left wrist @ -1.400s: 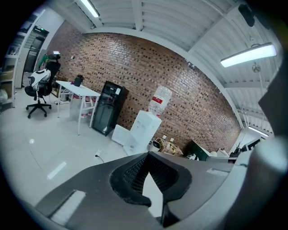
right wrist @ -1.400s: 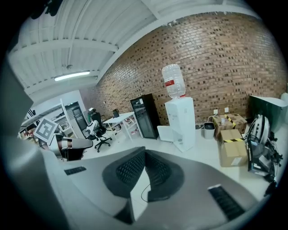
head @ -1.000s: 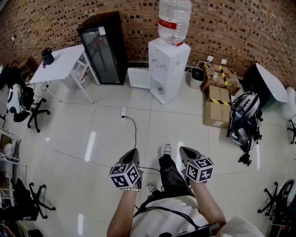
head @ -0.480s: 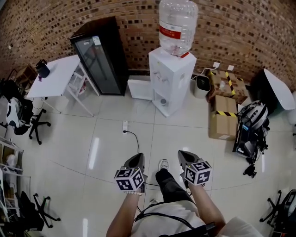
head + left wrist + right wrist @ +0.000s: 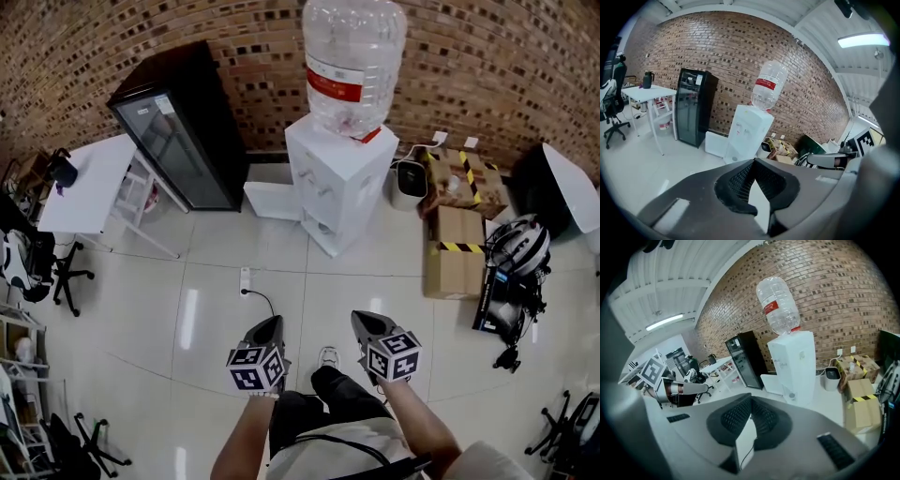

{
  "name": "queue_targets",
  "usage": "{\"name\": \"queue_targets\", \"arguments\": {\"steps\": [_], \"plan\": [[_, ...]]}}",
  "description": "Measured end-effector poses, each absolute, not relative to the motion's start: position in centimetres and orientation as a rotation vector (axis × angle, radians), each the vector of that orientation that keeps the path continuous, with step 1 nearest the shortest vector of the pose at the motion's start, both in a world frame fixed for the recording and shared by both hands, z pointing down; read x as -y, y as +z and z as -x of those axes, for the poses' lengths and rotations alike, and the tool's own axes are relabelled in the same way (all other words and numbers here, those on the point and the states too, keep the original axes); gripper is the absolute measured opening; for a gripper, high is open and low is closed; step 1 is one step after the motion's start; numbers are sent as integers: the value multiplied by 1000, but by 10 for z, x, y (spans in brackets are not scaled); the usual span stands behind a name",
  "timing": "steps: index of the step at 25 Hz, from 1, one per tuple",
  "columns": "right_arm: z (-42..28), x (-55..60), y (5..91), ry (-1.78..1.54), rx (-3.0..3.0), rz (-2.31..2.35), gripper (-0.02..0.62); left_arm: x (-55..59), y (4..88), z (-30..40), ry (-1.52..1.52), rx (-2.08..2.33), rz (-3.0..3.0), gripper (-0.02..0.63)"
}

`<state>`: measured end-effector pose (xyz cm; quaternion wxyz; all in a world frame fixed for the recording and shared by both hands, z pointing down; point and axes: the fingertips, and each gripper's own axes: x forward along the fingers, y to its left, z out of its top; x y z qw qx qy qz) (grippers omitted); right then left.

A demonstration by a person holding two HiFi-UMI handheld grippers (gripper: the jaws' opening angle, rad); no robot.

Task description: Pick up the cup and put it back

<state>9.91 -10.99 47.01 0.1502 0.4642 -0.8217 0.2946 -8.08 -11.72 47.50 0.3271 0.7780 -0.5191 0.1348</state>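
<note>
No cup can be made out in any view. My left gripper (image 5: 267,325) and right gripper (image 5: 364,319) are held side by side above the tiled floor, both shut with nothing between the jaws. They point toward a white water dispenser (image 5: 339,178) with a large clear bottle (image 5: 352,61) on top, which stands against the brick wall some way ahead. In the left gripper view the left gripper (image 5: 752,161) aims at the dispenser (image 5: 749,133). The right gripper (image 5: 751,399) does the same in its own view, with the dispenser (image 5: 797,364) ahead.
A black glass-door fridge (image 5: 173,127) stands left of the dispenser, with a white table (image 5: 84,183) further left. Cardboard boxes (image 5: 453,253) and a small white bin (image 5: 409,183) sit to the right. A power strip (image 5: 245,280) with its cable lies on the floor ahead. Office chairs (image 5: 28,262) stand at the left edge.
The person has walked toward the water dispenser, which now looks larger and nearer. Both grippers have travelled forward together and stayed shut.
</note>
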Motion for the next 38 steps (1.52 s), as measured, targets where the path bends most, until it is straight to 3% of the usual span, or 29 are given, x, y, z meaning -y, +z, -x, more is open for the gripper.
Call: {"name": "queue_targets", "arguments": {"steps": [17,29,33,38], "plan": [[-102,214,565,843,2325,-1371,11,233,574,65,449,1287,-2081,0],[-120,333,766,731,2320,-1453,11,400,822,40,549,1104,-2283,2],[-128,365,823,661,2324,-1453,11,445,913,16,624,1019,-2341,67],[-139,394,882,593,2325,-1477,11,495,1012,-14,698,942,-2382,252]]}}
